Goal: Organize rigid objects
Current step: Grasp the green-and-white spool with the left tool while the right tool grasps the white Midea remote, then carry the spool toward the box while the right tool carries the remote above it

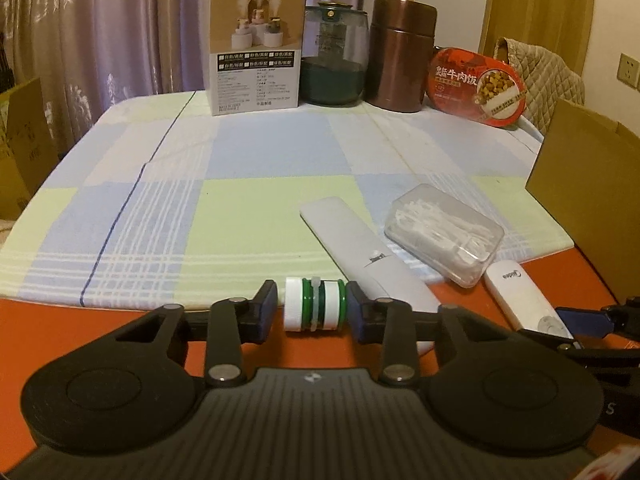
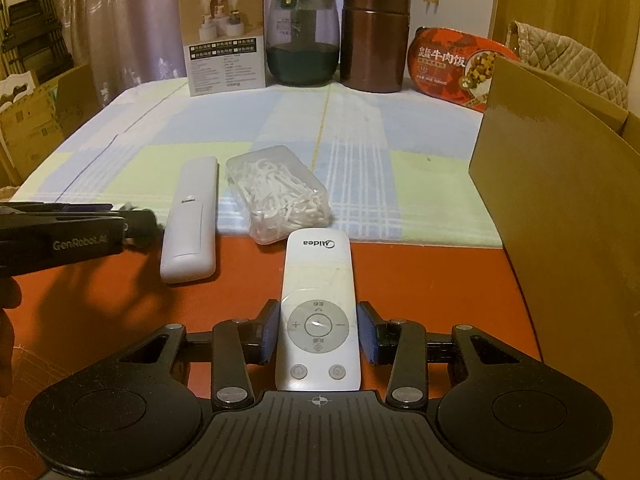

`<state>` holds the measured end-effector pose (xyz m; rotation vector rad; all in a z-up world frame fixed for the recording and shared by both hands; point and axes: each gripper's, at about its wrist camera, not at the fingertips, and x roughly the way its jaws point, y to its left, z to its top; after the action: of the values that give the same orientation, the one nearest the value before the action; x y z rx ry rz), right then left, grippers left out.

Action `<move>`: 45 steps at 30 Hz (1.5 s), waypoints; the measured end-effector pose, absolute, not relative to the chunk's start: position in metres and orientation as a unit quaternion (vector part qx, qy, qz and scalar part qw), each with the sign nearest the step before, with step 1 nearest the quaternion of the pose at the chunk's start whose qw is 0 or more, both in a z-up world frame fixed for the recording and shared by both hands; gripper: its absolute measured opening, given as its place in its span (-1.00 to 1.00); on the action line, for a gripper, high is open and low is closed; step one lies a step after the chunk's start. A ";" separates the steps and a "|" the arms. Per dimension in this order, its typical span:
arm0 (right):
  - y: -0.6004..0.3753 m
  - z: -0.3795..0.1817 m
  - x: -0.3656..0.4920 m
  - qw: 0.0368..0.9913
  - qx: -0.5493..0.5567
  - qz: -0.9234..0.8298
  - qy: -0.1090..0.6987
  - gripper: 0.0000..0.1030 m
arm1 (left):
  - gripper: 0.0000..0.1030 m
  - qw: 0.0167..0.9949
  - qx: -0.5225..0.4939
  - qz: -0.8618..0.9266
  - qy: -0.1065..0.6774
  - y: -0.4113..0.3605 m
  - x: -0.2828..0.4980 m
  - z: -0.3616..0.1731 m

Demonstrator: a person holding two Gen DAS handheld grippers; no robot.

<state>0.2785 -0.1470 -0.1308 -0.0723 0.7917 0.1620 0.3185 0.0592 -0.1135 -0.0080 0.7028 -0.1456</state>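
My left gripper is shut on a small green-and-white spool, held sideways between the pads just above the orange table edge. My right gripper straddles the lower half of a white Midea remote lying on the orange surface; the left pad touches its side, a slight gap shows at the right pad. The remote also shows in the left wrist view. A plain white remote and a clear box of white floss picks lie between them.
A checked cloth covers the table. At the back stand a white product box, a dark glass jar, a copper canister and a red food tub. An open cardboard box stands at the right.
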 end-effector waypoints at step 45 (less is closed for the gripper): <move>-0.201 -0.020 0.156 0.939 0.036 0.103 0.327 -0.28 | -0.48 0.931 -0.029 -0.049 0.360 0.012 0.161 -0.007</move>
<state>0.1556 -0.2012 -0.0196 0.0743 0.6674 0.2104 0.1608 0.0121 -0.0074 -0.0586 0.7375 -0.0997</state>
